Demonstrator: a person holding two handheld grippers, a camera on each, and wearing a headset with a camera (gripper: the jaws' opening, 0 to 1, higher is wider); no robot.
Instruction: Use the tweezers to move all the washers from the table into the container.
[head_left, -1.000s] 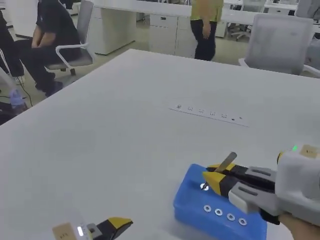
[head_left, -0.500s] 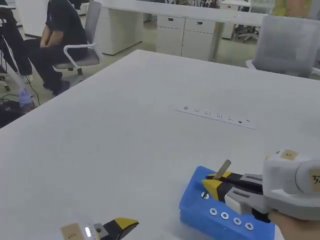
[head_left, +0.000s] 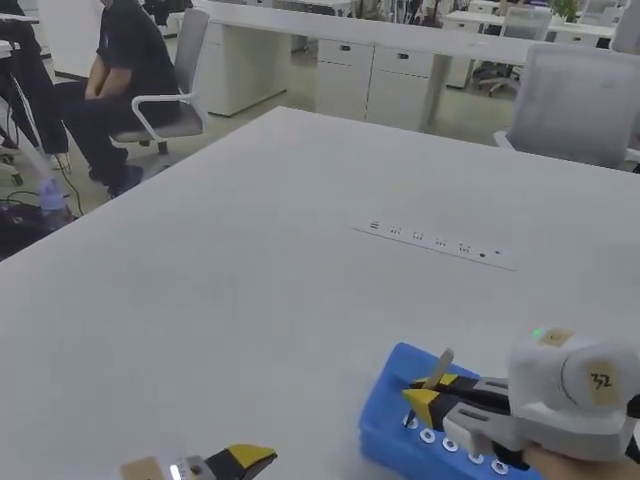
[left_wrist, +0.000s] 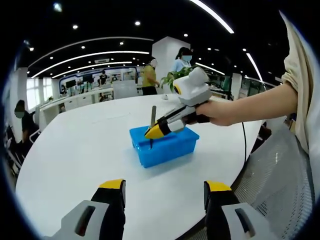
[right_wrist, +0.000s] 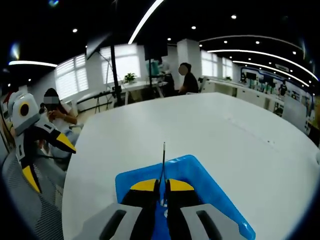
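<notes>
A blue container (head_left: 392, 428) stands at the table's near right edge, with several silver washers (head_left: 428, 437) in a row inside it. My right gripper (head_left: 412, 400) hangs over its left end, shut on thin metal tweezers (head_left: 437, 371) that stick up and forward. In the right gripper view the tweezers (right_wrist: 163, 165) run out between the closed yellow jaws over the container (right_wrist: 205, 185). My left gripper (head_left: 250, 460) rests low at the near left, and its jaws stand apart and empty (left_wrist: 165, 200). From there the container (left_wrist: 170, 147) and the right gripper (left_wrist: 156, 132) lie ahead.
A row of flush sockets (head_left: 435, 243) sits in the white tabletop (head_left: 250, 260) beyond the container. A person (head_left: 120, 70) sits on a chair off the far left corner. A grey chair (head_left: 575, 100) stands behind the far right edge.
The head camera has shifted. My right gripper has rolled and drawn slightly back toward me, with the tweezers still over the container's left end. The left gripper has stayed put.
</notes>
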